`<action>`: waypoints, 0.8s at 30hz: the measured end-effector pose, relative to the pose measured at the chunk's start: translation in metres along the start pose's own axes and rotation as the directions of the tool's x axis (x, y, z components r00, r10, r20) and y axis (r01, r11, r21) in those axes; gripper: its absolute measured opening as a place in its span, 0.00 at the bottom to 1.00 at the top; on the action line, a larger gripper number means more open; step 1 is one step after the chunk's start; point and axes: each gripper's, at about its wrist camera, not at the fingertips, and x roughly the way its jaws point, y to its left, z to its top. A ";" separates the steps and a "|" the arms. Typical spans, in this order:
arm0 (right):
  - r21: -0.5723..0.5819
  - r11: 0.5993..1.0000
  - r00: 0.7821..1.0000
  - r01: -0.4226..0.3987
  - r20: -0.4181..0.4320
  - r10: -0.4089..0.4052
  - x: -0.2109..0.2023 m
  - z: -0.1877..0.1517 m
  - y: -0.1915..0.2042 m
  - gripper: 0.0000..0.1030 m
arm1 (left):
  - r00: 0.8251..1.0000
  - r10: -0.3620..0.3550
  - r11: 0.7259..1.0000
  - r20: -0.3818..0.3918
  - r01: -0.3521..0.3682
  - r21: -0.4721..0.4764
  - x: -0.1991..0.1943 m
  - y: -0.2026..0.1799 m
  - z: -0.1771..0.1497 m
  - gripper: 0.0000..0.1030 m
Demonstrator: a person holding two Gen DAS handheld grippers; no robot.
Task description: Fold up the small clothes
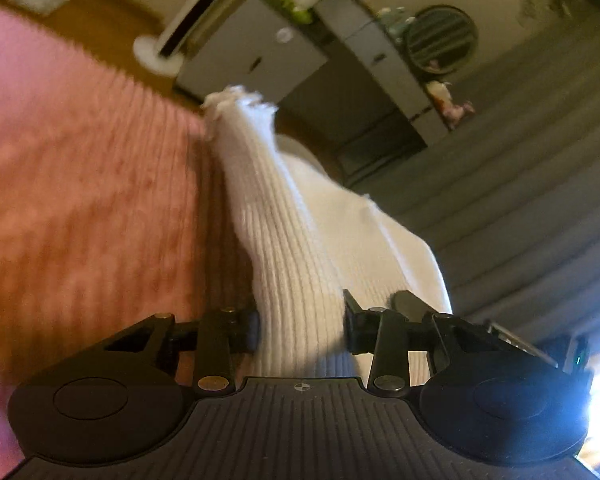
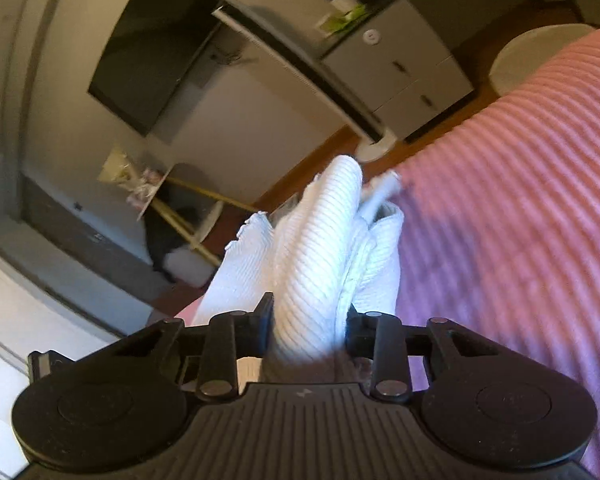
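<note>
white ribbed garment (image 1: 300,240) is clamped in the left gripper (image 1: 302,330), raised beside the pink ribbed bed cover (image 1: 80,180). right wrist view: right gripper (image 2: 308,330) is clamped on a bunched fold of the same garment (image 2: 320,240), bed cover (image 2: 520,200) alongside.

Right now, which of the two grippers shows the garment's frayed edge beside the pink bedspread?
The left gripper: its white ribbed garment rises to a frayed edge against the pink bedspread.

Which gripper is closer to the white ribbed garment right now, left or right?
Neither is nearer. The left gripper is clamped on the white ribbed garment, and the right gripper pinches a bunched fold of it, above the pink bedspread.
</note>
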 end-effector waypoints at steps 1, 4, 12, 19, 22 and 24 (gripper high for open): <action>-0.010 1.000 1.000 -0.006 -0.004 0.006 0.000 -0.004 0.007 0.30 | 1.000 0.015 1.000 0.009 -0.015 0.004 -0.009 -0.002 -0.001 0.40; -0.004 1.000 0.999 -0.029 -0.032 0.029 0.009 -0.020 0.024 0.30 | 0.998 0.057 0.998 0.035 -0.057 0.019 -0.038 -0.001 -0.004 0.40; -0.101 0.991 0.988 0.087 -0.122 -0.099 0.016 -0.075 0.041 0.38 | 0.949 0.316 0.944 0.007 -0.315 0.096 -0.068 0.024 -0.048 0.54; -0.319 0.883 0.939 0.345 0.116 -0.325 -0.020 -0.074 0.087 0.42 | 0.869 0.433 0.861 0.241 -0.477 0.175 -0.096 -0.004 -0.046 0.73; -0.441 0.836 0.943 0.327 0.091 -0.321 0.005 -0.074 0.120 0.34 | 0.872 0.414 0.857 0.262 -0.470 0.212 -0.077 -0.022 -0.034 0.81; -0.542 0.771 0.934 0.334 0.083 -0.347 0.033 -0.078 0.139 0.28 | 0.873 0.414 0.860 0.259 -0.468 0.204 -0.056 -0.023 -0.029 0.81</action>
